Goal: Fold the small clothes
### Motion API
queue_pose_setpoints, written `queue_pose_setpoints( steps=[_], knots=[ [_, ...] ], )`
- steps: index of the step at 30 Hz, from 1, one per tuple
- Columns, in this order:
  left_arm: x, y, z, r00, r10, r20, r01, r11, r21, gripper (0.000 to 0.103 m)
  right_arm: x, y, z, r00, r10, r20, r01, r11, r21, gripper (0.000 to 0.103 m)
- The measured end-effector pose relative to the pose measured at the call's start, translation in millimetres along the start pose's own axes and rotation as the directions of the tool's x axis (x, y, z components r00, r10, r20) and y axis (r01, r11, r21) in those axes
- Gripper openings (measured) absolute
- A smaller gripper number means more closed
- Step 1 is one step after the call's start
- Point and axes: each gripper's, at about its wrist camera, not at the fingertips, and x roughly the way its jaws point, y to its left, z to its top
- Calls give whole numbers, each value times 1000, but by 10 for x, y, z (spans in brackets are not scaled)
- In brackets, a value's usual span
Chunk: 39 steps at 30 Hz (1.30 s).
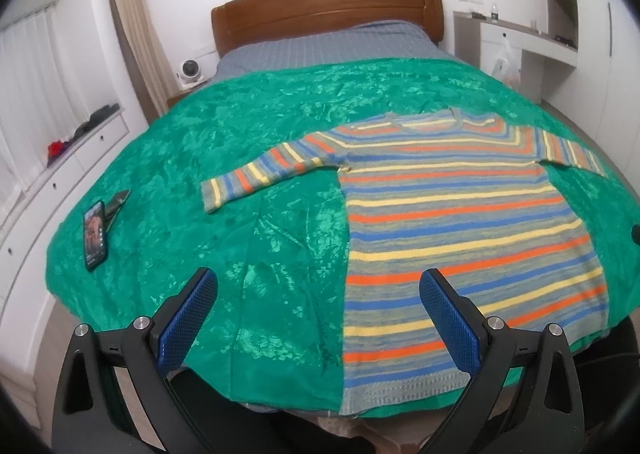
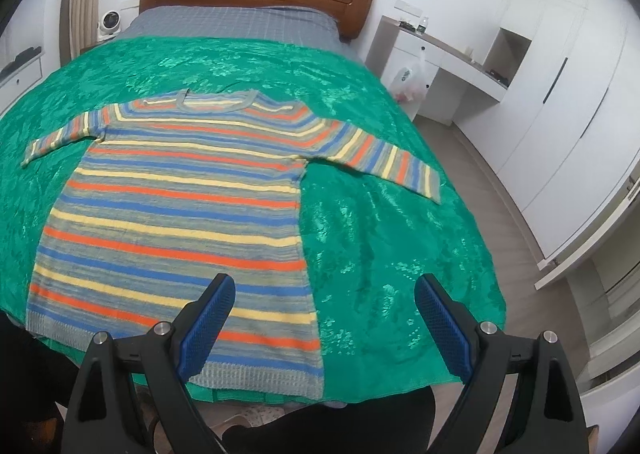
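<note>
Striped sweater point(image 1: 460, 222) spread flat on the green bedspread point(image 1: 240, 142), sleeves out. Left gripper point(image 1: 316, 306) and right gripper point(image 2: 324, 306) hover near its hem, jaws spread, empty. Risk: pinching the slippery bedspread beneath the sweater, dragging both.

A: From my remote feed I see white walls, a curved brown wooden headboard point(image 1: 328, 10) and a beige curtain point(image 1: 134, 26).

B: My view confirms: grey wood-plank floor point(image 2: 500, 190), white wardrobe doors point(image 2: 568, 94), white built-in desk point(image 2: 448, 54).
</note>
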Motion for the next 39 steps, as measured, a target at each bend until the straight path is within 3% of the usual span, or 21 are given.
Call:
queue_pose_setpoints(
  steps=[19, 24, 28, 32, 34, 36, 39],
  knots=[
    [71, -22, -30, 997, 57, -52, -55, 998, 37, 101, 13, 27, -45, 999, 32, -17, -32, 999, 5, 91],
    [117, 8, -56, 996, 48, -76, -47, 999, 22, 101, 115, 28, -55, 984, 177, -15, -176, 984, 25, 91],
    [107, 28, -47, 996, 59, -73, -56, 998, 32, 101, 384, -279, 61, 943, 330, 35, -332, 940, 72, 90],
    [93, 58, -48, 995, 80, -66, -77, 996, 37, 101, 837, -1077, 350, 918, 363, 162, -390, 901, 190, 90],
    [104, 79, -46, 993, 90, -74, -88, 996, 33, 101, 1195, -1546, 482, 922, 351, 165, -386, 873, 299, 90],
    [124, 94, -42, 992, 94, -83, -92, 995, 29, 101, 1649, -2067, 569, 915, 373, 154, -401, 797, 452, 89],
    [159, 77, -36, 989, 108, -101, -105, 994, 36, 101, 2305, -2686, 570, 886, 442, 140, -416, 622, 664, 71]
  ],
)
